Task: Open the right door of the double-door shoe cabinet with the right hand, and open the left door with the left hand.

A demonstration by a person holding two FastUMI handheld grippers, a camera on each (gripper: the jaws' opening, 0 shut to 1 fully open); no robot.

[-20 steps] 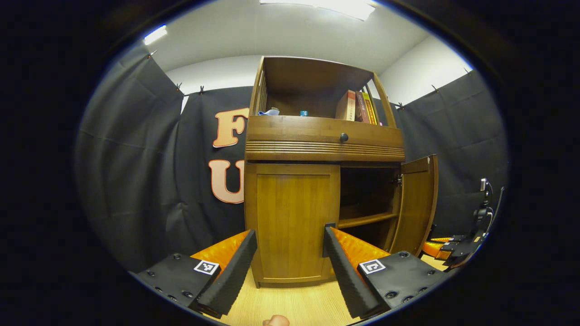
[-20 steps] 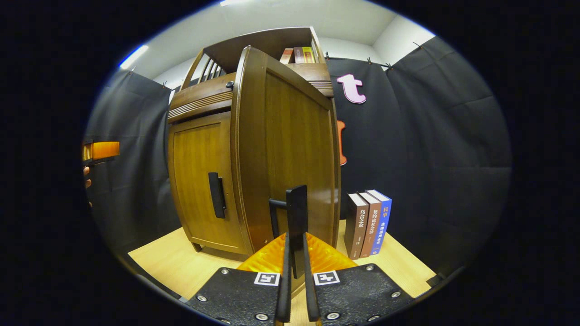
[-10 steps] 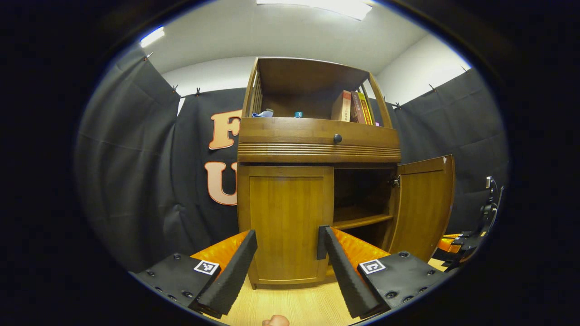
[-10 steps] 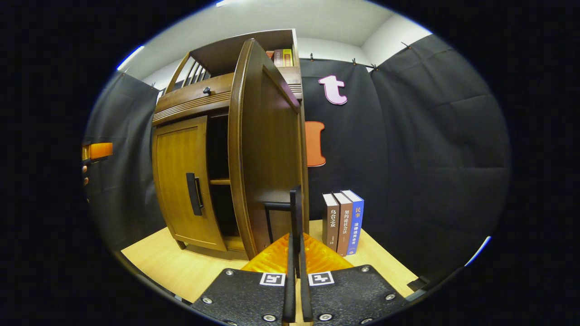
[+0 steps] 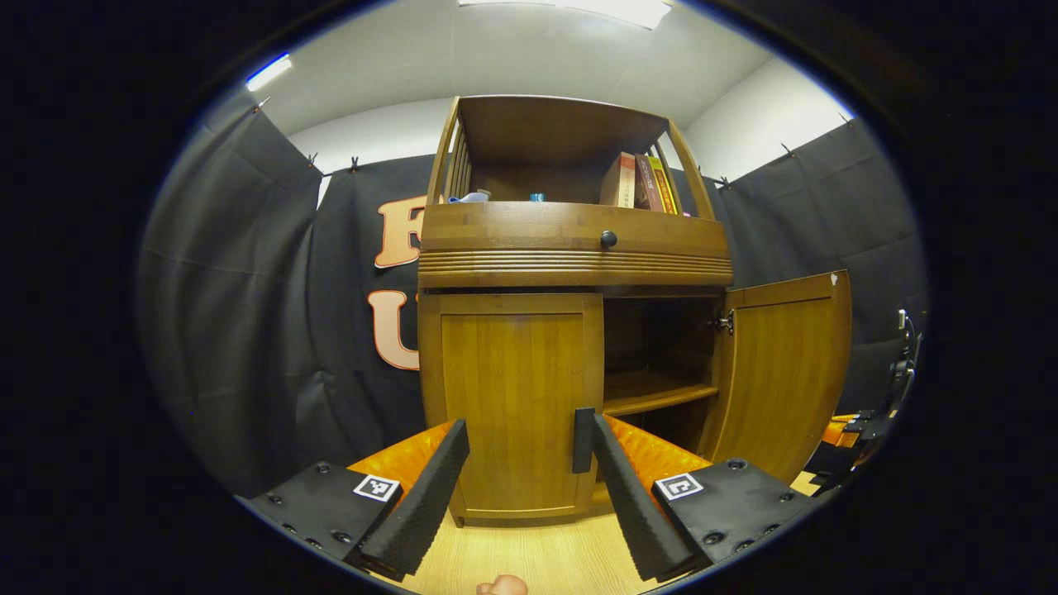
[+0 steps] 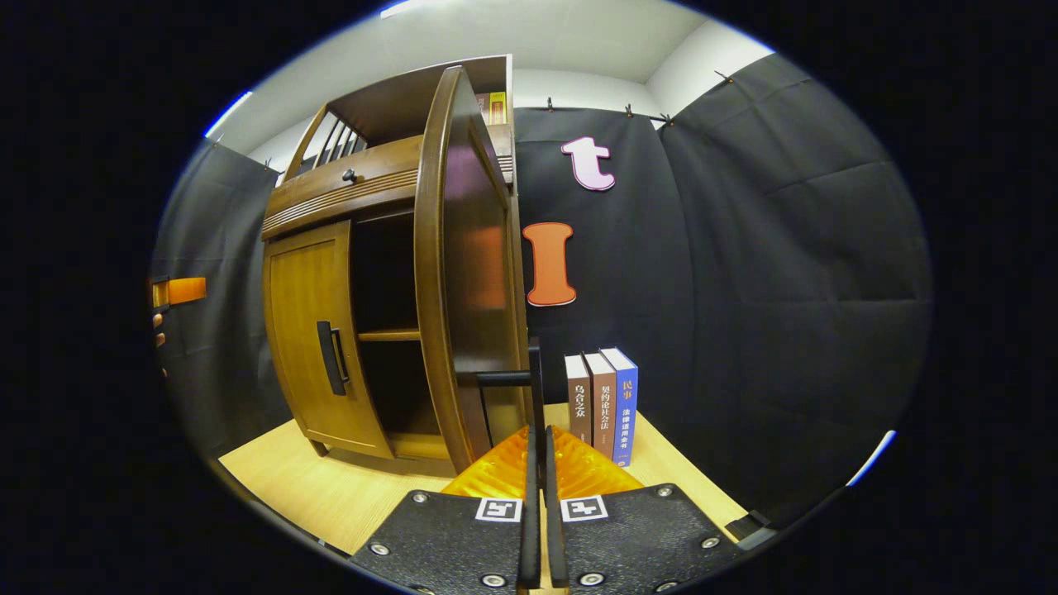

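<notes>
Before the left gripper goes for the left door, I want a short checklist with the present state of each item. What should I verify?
1. Right door swung open: ok; the inner shelf shows.
2. Right gripper clamped on the right door's handle: ok; fingers closed on the bar.
3. Left door shut: ok, not yet opened.
4. Left gripper open for a grasp: ok; fingers wide apart.
5. Left door's handle between the fingers: not ok; it sits at the right finger's tip.
6. Open right door clear of the floor books: cannot tell.
</notes>
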